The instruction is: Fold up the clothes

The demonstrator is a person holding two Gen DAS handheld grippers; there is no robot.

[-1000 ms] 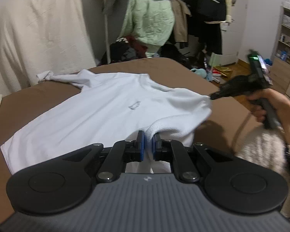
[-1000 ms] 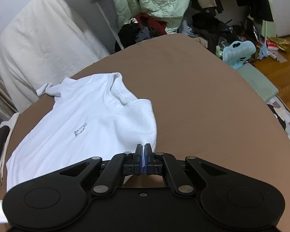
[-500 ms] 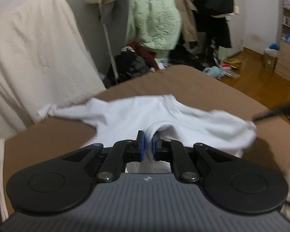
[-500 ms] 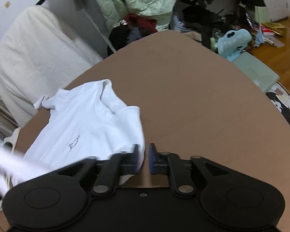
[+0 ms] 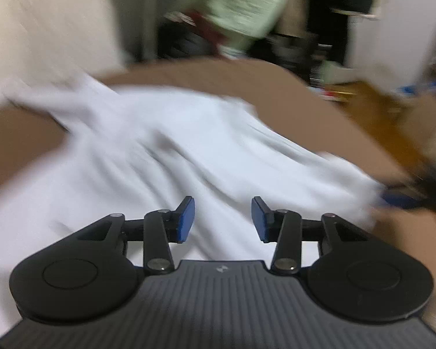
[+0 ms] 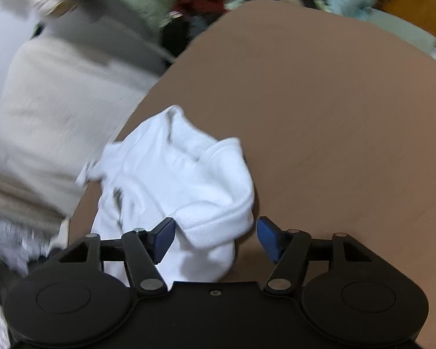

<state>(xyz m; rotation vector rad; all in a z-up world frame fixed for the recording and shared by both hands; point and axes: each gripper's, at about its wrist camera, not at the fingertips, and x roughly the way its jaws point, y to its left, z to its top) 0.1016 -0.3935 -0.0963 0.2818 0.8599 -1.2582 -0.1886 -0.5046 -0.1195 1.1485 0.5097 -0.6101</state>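
Observation:
A white shirt lies spread and rumpled on the brown table. My left gripper hangs just above the cloth, its jaws opening, and the blue pads press on nothing. In the right wrist view the same white shirt lies bunched, with a folded sleeve edge between the fingers. My right gripper is opening too, and its pads stand clear of the fabric. The right gripper shows as a dark blur at the shirt's right edge in the left wrist view.
A cream-covered chair stands at the table's far left. A pale green jacket and dark clothes hang behind the table. Bare brown tabletop stretches to the right of the shirt. Wooden floor shows beyond the table's right edge.
Both grippers held the shirt pinched and have let go, jaws now apart. The shirt has dropped onto the table. The left gripper swept forward and down, blurring its view.

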